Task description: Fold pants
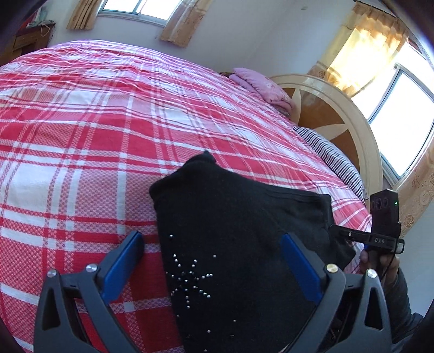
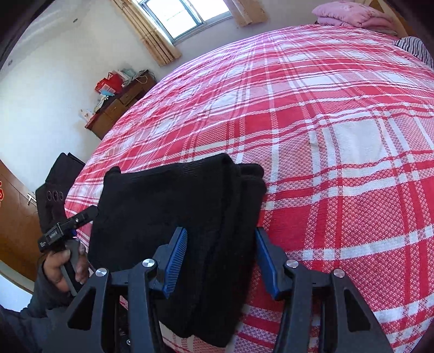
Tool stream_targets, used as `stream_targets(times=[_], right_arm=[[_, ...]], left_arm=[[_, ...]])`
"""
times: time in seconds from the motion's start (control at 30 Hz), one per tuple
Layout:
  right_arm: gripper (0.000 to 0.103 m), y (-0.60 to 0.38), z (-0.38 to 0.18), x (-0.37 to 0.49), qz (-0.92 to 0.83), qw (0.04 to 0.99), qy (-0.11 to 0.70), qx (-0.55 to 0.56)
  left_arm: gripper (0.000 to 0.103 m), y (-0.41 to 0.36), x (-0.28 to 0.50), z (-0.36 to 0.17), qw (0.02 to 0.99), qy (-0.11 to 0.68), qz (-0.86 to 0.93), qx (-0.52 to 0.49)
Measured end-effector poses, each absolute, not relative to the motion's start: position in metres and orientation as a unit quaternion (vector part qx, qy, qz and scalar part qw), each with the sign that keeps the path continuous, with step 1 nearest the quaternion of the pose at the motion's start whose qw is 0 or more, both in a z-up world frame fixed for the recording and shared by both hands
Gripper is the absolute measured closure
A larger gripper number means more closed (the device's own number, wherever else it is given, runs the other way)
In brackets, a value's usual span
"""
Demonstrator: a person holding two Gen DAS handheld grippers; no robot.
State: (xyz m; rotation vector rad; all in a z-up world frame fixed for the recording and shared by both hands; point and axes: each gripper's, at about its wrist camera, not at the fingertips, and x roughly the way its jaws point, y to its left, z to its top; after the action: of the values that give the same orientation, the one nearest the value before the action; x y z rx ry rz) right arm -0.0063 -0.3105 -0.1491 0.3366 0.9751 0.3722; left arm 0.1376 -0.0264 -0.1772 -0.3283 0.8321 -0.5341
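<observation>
Both grippers, left [image 1: 214,260] and right [image 2: 221,258], hang spread over folded black pants [image 2: 173,206] (rhinestone-studded) near the bed's [image 2: 339,135] edge.

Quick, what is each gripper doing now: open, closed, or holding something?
Left gripper: open, over the black pants, holding nothing.
Right gripper: open, pants between its fingers, not clamped.

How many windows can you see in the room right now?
2. One window is on the wall past the bed's far side; another window is beside the headboard. More may be out of view.
</observation>
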Motion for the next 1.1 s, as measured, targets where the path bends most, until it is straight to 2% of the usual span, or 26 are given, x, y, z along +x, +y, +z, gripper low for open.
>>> stream_targets(times=[0.07,0.13,0.17,0.23,0.4,0.47,0.53,0.57,0.77,1.1], right_arm=[[0.051,-0.31,-0.151,-0.005,0.178,0.852,0.467,0.157],[0.05,-0.31,-0.152,-0.005,0.181,0.851,0.468,0.154],[0.051,-0.31,-0.152,-0.006,0.181,0.852,0.467,0.152],[0.051,-0.307,-0.151,-0.007,0.177,0.856,0.463,0.146],[0.051,-0.304,-0.149,-0.012,0.172,0.867,0.449,0.134],[0.054,-0.304,-0.148,-0.012,0.17,0.867,0.448,0.136],[0.062,-0.304,-0.147,-0.013,0.172,0.869,0.443,0.139],[0.066,-0.304,-0.146,-0.014,0.174,0.87,0.44,0.141],[0.072,-0.301,-0.142,-0.016,0.171,0.875,0.431,0.136],[0.074,-0.3,-0.137,-0.017,0.171,0.882,0.421,0.128]], left_arm=[[0.01,-0.032,0.136,-0.176,0.874,0.397,-0.245,-0.135],[0.024,-0.035,0.134,-0.175,0.879,0.395,-0.239,-0.12],[0.027,-0.035,0.135,-0.175,0.878,0.395,-0.241,-0.122],[0.043,-0.033,0.136,-0.175,0.874,0.398,-0.245,-0.132],[0.055,-0.032,0.136,-0.175,0.874,0.4,-0.243,-0.133],[0.061,-0.033,0.136,-0.174,0.873,0.401,-0.242,-0.134],[0.077,-0.034,0.134,-0.172,0.874,0.401,-0.245,-0.129],[0.079,-0.036,0.133,-0.17,0.875,0.399,-0.245,-0.124],[0.087,-0.044,0.129,-0.163,0.887,0.39,-0.235,-0.084],[0.091,-0.051,0.123,-0.154,0.897,0.378,-0.226,-0.048]])
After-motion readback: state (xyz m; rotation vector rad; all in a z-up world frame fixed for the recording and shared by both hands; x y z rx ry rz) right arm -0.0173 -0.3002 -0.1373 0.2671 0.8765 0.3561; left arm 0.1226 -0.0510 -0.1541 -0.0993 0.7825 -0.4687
